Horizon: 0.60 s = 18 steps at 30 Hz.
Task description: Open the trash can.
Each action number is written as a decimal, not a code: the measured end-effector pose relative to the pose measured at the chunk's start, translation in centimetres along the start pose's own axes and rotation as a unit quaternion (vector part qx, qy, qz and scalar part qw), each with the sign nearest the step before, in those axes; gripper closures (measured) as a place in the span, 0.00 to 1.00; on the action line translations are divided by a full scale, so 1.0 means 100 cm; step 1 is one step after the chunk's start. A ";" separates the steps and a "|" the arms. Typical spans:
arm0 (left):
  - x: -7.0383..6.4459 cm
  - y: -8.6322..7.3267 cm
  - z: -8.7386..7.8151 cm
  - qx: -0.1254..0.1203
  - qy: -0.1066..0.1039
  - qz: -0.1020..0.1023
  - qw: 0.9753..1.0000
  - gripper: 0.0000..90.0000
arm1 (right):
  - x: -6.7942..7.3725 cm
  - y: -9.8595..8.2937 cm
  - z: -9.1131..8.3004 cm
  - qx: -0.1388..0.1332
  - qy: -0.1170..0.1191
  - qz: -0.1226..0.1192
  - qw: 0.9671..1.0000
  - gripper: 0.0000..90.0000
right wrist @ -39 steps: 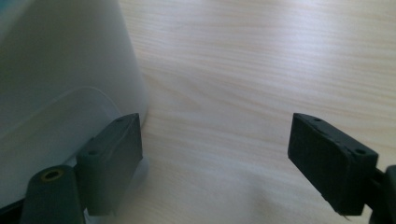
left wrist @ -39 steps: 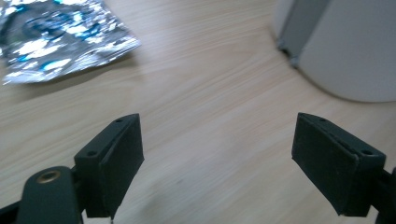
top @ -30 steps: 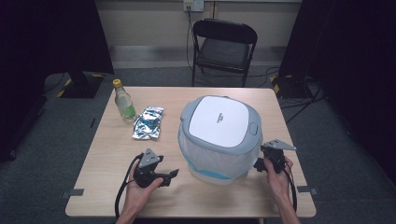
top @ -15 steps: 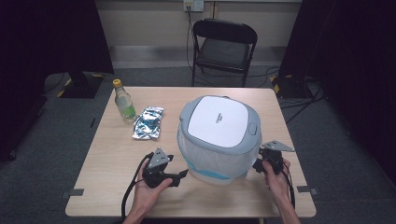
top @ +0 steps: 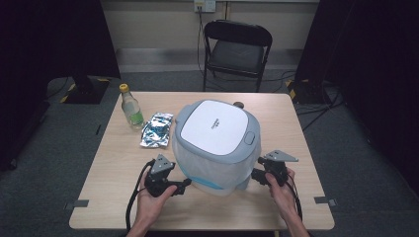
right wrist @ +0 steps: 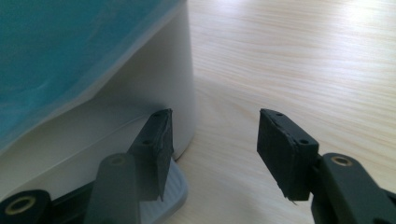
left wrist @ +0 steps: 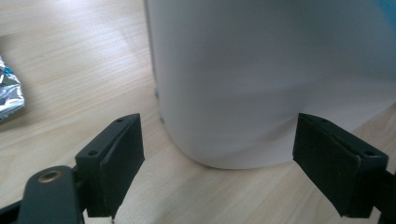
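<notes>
Both grippers, left gripper (top: 184, 183) and right gripper (top: 255, 174), jaws wide and empty, flank the white-grey mini washing machine (top: 216, 143) mid-counter (top: 108, 168), likely to brace or lift its base.

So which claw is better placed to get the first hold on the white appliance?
Probably the right claw: its open jaws are at the white appliance, one beside the wall above a grey foot. The left claw is open too, facing the rounded wall with nothing to pinch.
</notes>
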<state>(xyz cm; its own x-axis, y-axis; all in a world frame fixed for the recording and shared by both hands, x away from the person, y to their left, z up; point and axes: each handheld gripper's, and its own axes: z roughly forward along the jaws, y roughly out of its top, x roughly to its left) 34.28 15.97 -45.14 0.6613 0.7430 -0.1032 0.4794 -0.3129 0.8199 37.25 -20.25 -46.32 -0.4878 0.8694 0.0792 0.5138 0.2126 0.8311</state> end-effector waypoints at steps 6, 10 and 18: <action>0.011 0.001 0.003 -0.008 0.011 -0.013 1.000 0.21 | 0.013 0.002 0.007 0.014 0.019 -0.044 0.999 0.26; 0.017 0.001 0.001 -0.008 0.020 -0.023 1.000 0.22 | 0.001 0.009 0.007 0.005 0.000 -0.039 0.999 0.26; 0.022 0.001 0.004 -0.006 0.021 -0.040 0.999 0.21 | -0.025 0.039 0.009 -0.073 -0.032 0.015 0.997 0.24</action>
<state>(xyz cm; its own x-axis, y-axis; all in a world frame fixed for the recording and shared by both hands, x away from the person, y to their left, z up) 36.03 17.36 -45.50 0.5966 0.7893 -0.1451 0.5222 -0.2445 0.8170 41.09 -21.23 -43.77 -0.4263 0.9016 0.0737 0.4168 0.1235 0.9006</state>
